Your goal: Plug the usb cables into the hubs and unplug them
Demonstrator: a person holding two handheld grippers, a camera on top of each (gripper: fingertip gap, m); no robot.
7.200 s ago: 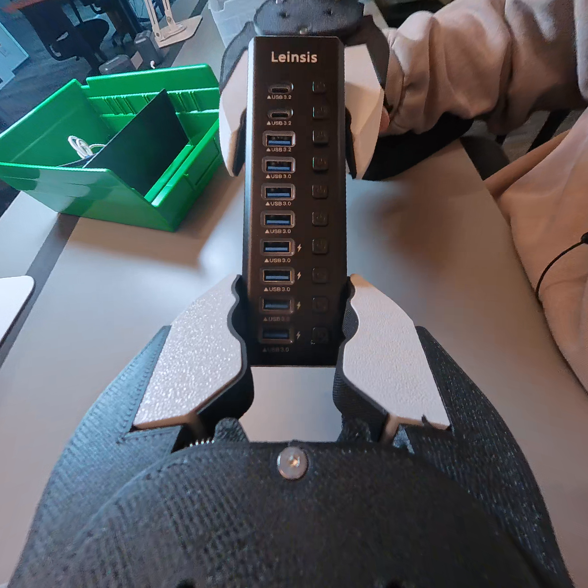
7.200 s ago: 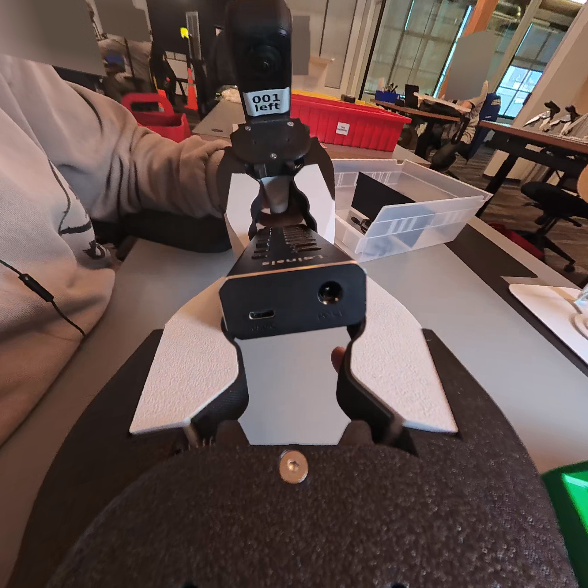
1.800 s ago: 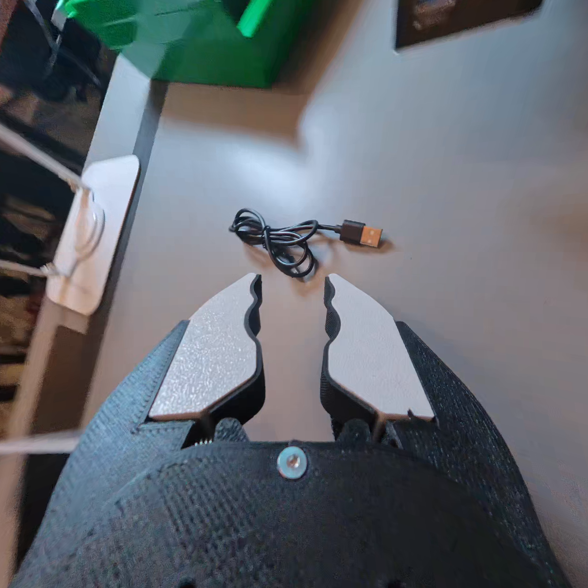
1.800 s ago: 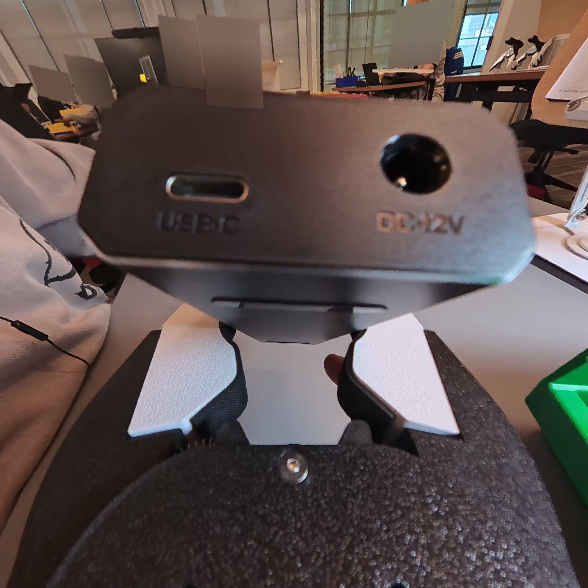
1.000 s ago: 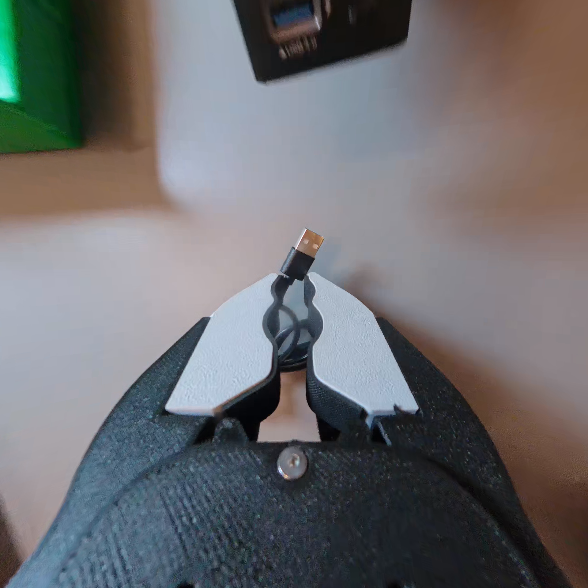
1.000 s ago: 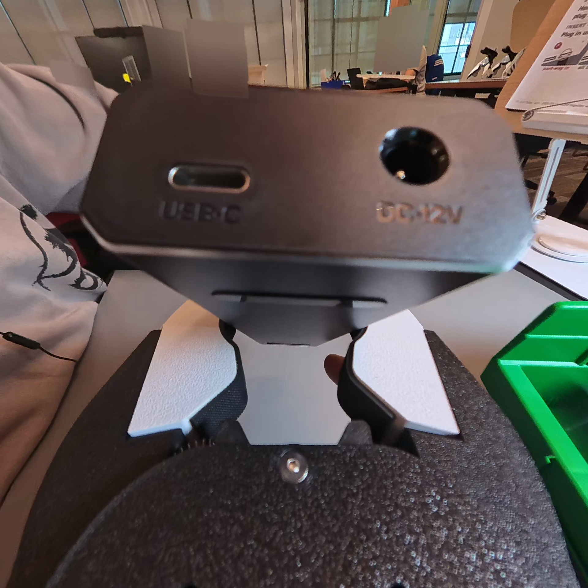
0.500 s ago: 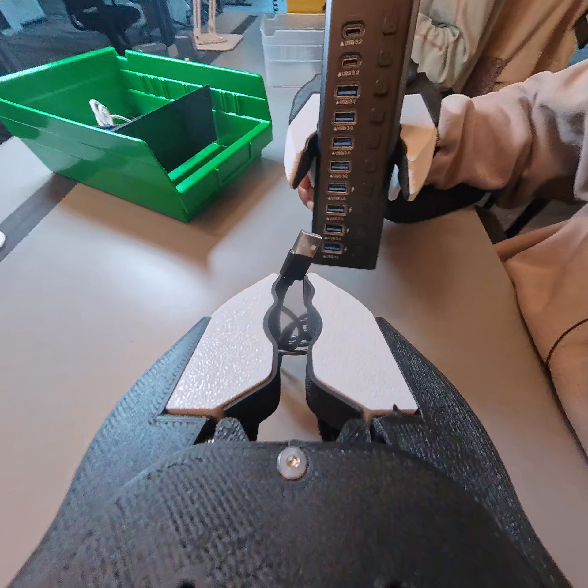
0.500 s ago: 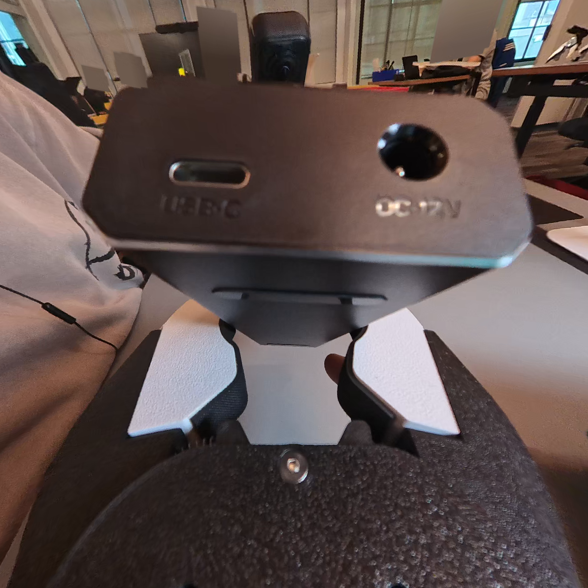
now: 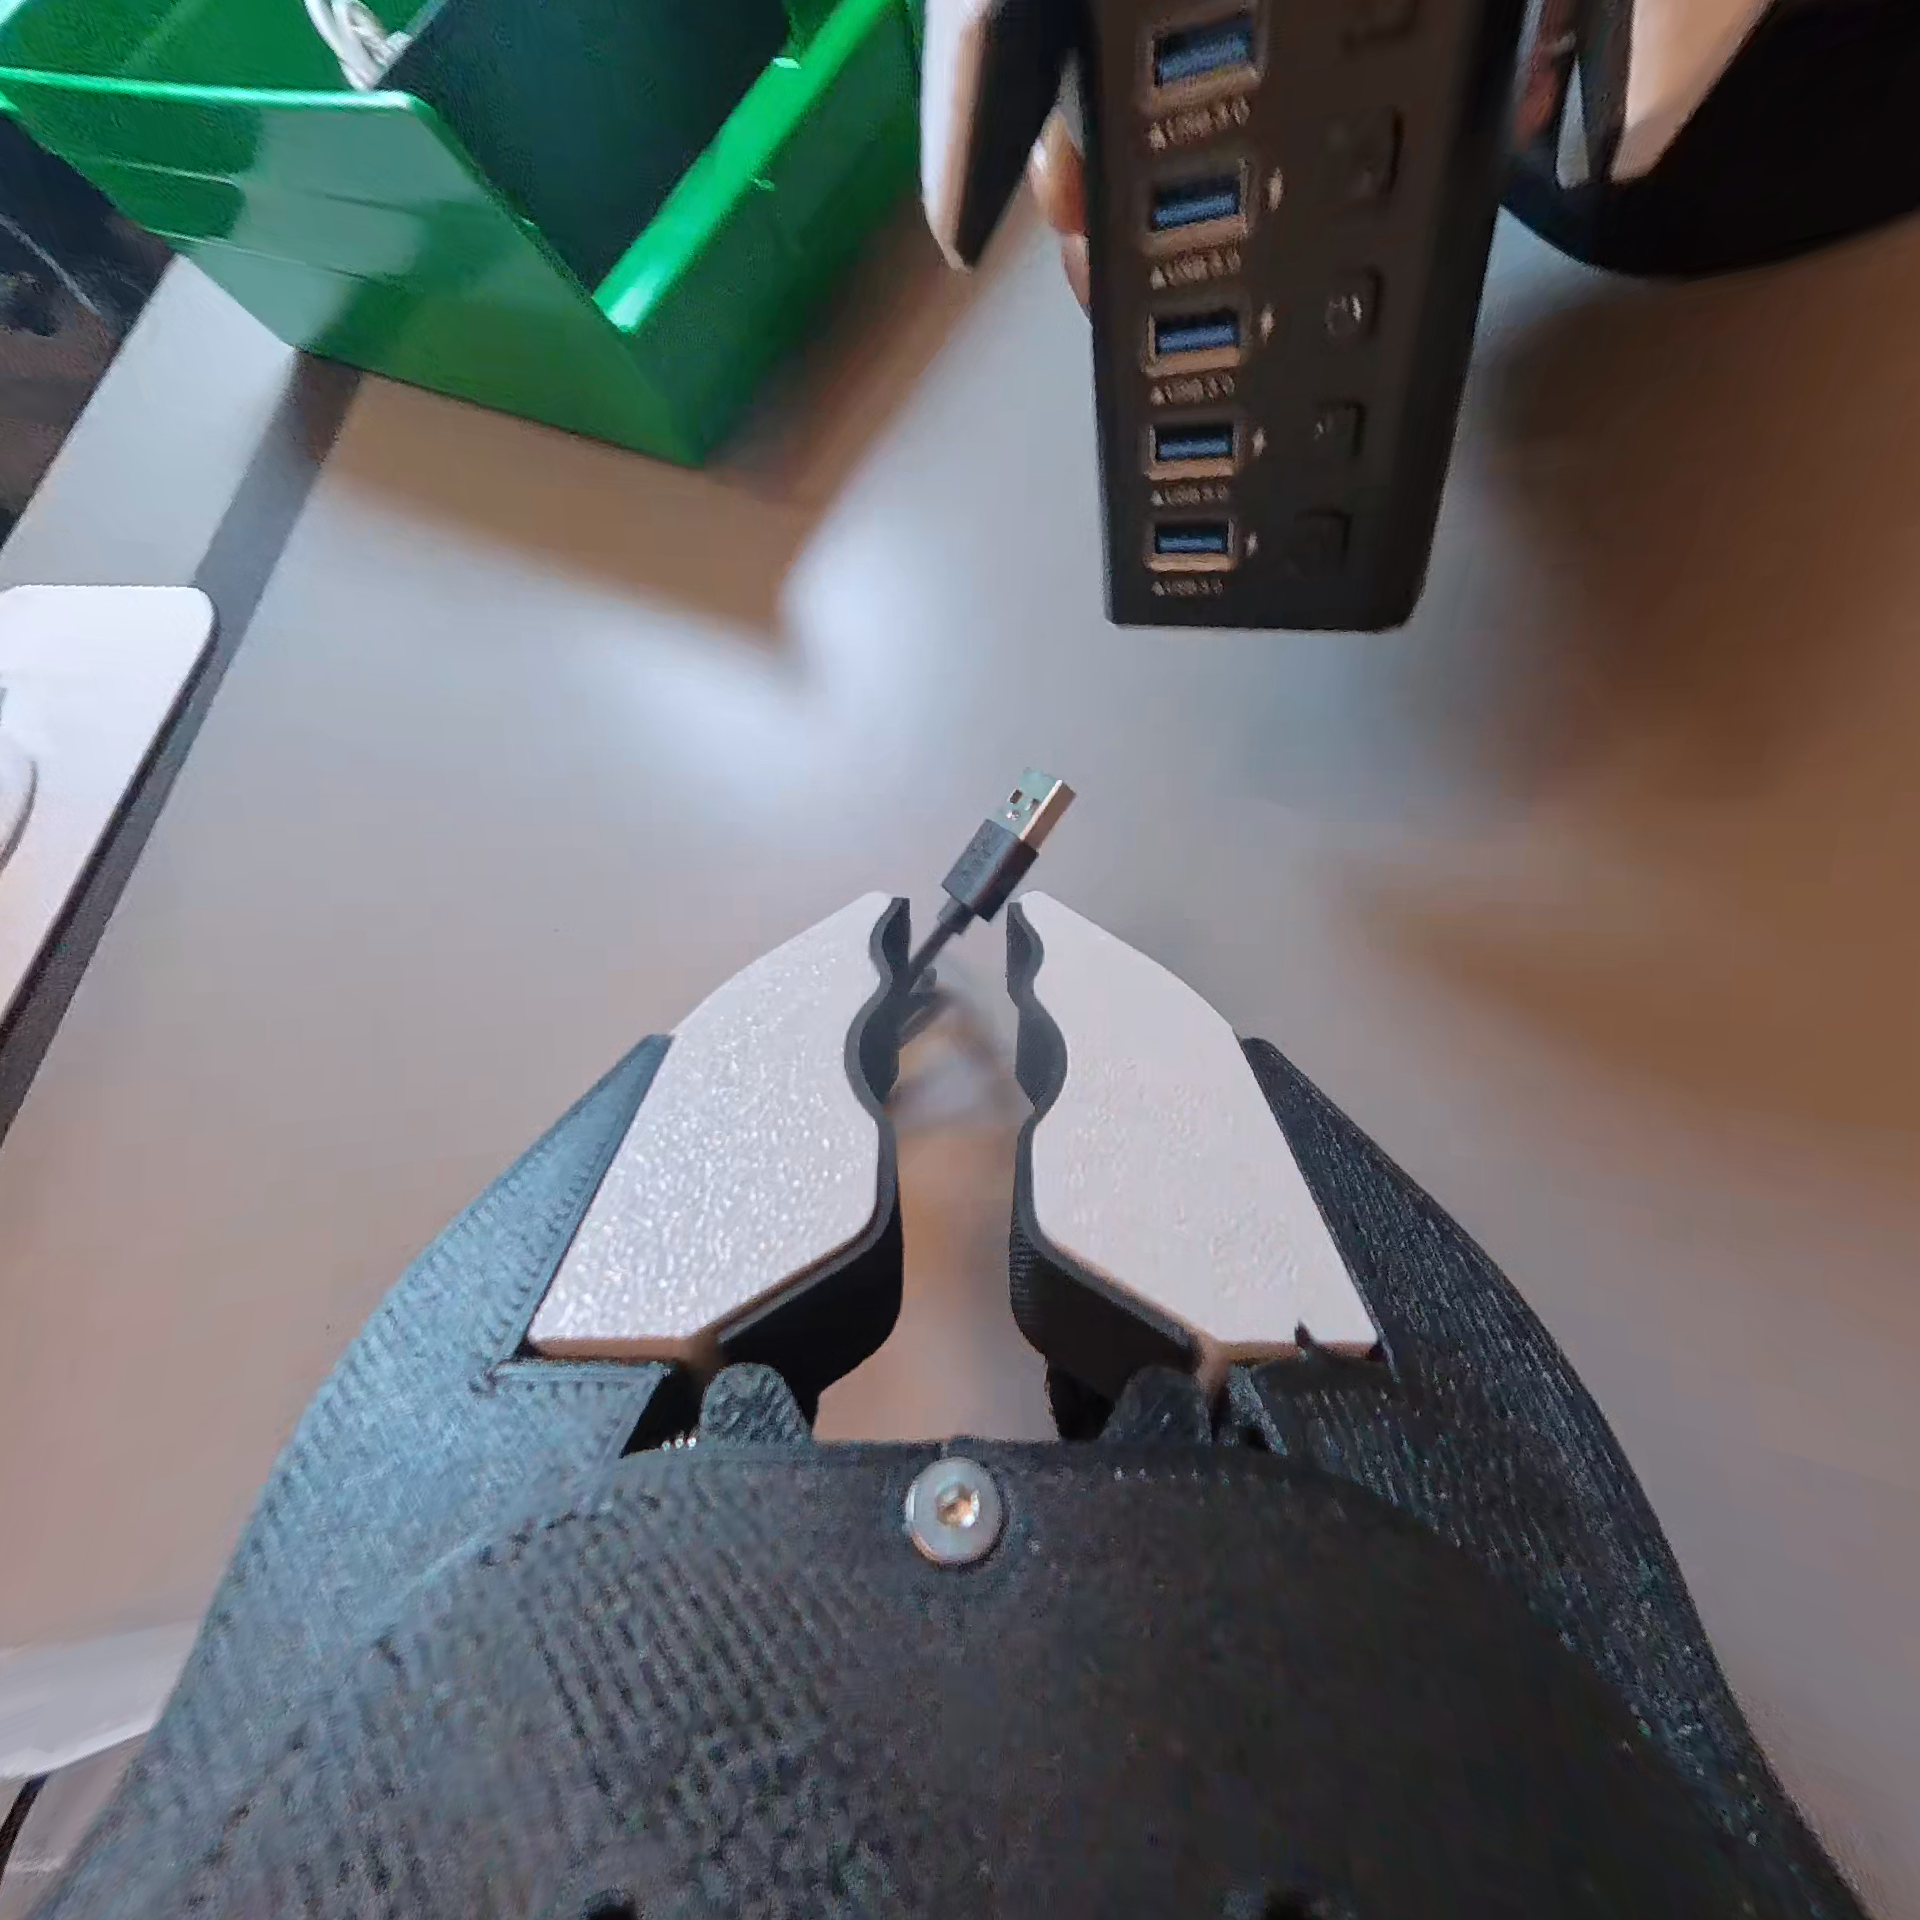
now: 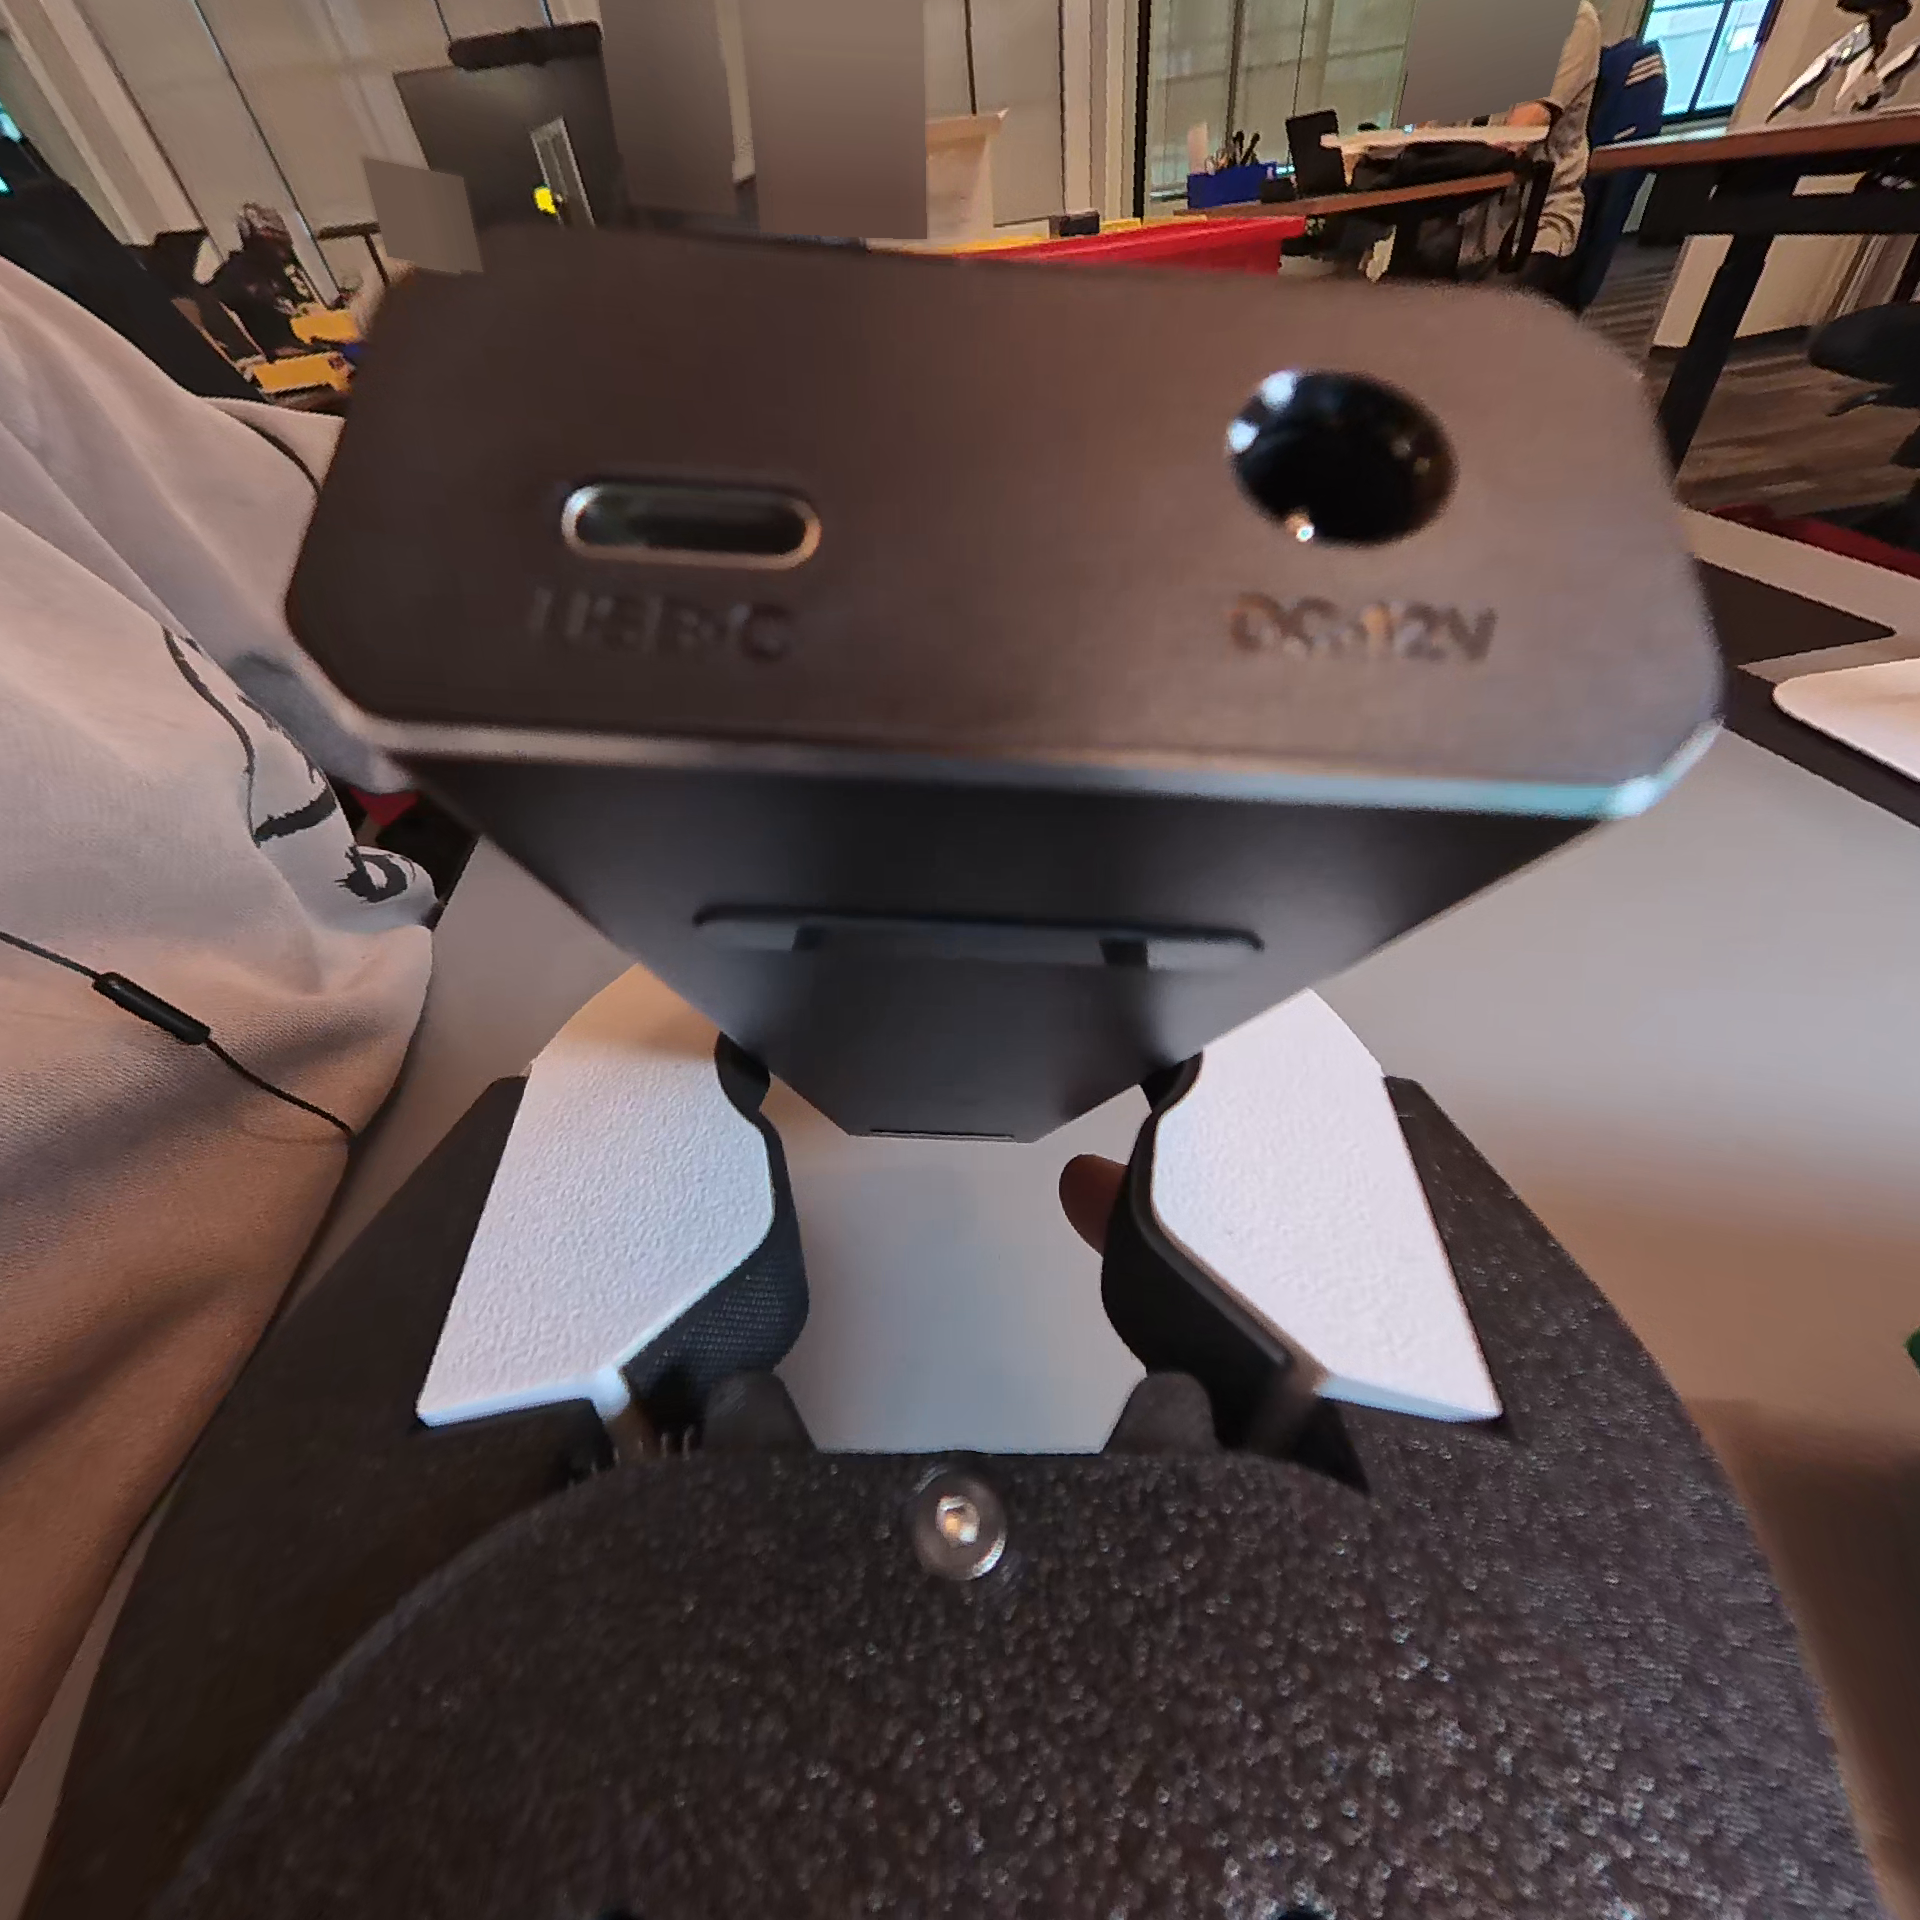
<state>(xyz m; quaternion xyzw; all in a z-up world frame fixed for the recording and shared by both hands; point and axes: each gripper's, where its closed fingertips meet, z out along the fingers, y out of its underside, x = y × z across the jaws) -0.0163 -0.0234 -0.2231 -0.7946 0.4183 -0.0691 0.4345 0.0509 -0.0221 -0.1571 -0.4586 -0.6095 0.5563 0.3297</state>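
My left gripper point(image 9: 954, 914) is shut on a black usb cable point(image 9: 940, 940). Its jaws stand a narrow gap apart, with the blurred coil between them. The silver plug point(image 9: 1029, 816) sticks out past the fingertips, tilted up and right. It is free and well short of the black hub point(image 9: 1257, 343). The hub hangs upright above the table with its row of blue ports facing me. My right gripper point(image 10: 956, 1101) is shut on the hub point(image 10: 987, 644), and its white fingers point(image 9: 971, 135) clamp the hub's sides. The hub's end face, with two sockets, fills the right wrist view.
A green bin point(image 9: 416, 260) with a dark divider stands at the back left on the grey table point(image 9: 520, 779). A white flat base point(image 9: 94, 748) lies at the table's left edge. A person's grey sweatshirt point(image 10: 156, 831) is close on the left of the right wrist view. The left gripper's tips are roughly 10 cm from the right gripper's. Between my left fingertips and the white flat base point(image 9: 94, 748) there is roughly 35 cm.
My left gripper has pulled back and tilted down. The plug, which was at the hub's lowest port half a second ago, is now clear of it. The right gripper still holds the hub.
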